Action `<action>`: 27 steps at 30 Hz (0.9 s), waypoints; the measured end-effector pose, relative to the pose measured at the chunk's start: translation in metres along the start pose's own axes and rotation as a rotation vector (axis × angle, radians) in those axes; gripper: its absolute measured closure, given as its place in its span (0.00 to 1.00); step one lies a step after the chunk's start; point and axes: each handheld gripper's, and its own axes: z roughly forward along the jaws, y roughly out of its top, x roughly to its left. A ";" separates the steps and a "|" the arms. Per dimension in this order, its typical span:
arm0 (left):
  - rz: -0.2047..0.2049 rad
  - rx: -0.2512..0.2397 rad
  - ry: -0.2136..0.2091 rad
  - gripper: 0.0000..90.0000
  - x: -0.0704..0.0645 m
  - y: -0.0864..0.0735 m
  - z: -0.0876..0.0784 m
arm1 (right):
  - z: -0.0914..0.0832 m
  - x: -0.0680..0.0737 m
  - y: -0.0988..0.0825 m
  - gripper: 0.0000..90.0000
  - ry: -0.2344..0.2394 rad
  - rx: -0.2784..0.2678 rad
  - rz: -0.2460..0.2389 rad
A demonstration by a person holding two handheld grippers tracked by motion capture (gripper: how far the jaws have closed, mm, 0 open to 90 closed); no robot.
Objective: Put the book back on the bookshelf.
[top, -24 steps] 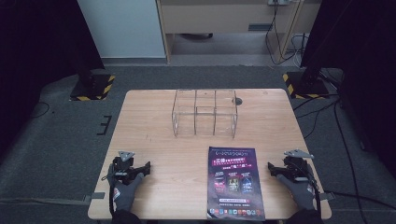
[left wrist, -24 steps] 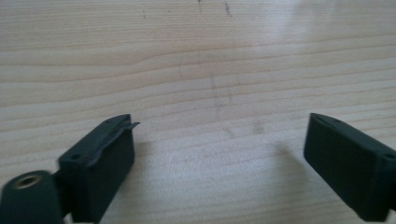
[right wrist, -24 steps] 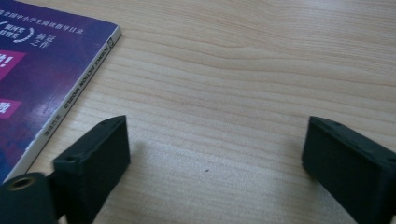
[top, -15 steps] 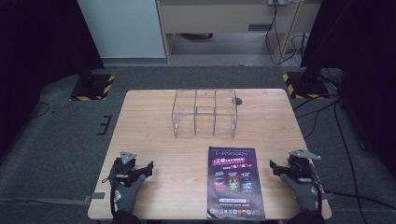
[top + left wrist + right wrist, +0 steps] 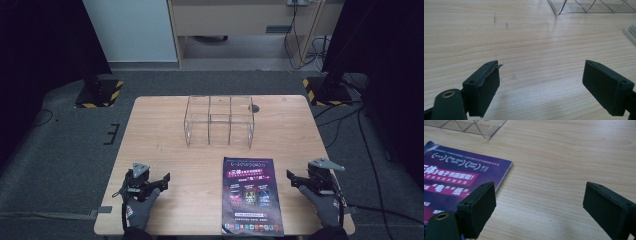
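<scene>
A purple magazine (image 5: 252,195) lies flat near the table's front edge, right of centre. A clear divided box (image 5: 219,120) stands at the middle of the far half. My left gripper (image 5: 161,181) rests low at the front left, open, with bare wood between its jaws (image 5: 541,66). My right gripper (image 5: 295,180) sits at the front right, just right of the magazine, also open and holding nothing (image 5: 539,187). In the right gripper view the magazine (image 5: 456,170) lies beside the left jaw. The clear box's lower edge (image 5: 586,6) shows far ahead in the left gripper view.
The wooden table (image 5: 160,135) has a small round hole (image 5: 256,107) behind the clear box. Black stands with yellow-striped feet (image 5: 97,92) flank the table on the grey floor. Cables (image 5: 370,150) trail at the right.
</scene>
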 end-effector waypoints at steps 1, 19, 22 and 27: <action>0.001 -0.005 -0.003 0.15 -0.002 0.000 0.000 | -0.001 0.002 0.001 0.13 0.001 0.003 0.006; 0.015 -0.036 -0.085 0.14 -0.028 0.006 -0.003 | -0.007 0.024 0.014 0.13 0.044 -0.034 -0.034; 0.020 -0.041 -0.106 0.15 -0.036 0.007 -0.001 | -0.008 0.029 0.015 0.14 0.054 -0.042 -0.042; 0.035 -0.042 -0.128 0.15 -0.045 0.007 0.000 | -0.007 0.032 0.016 0.14 0.067 -0.048 -0.041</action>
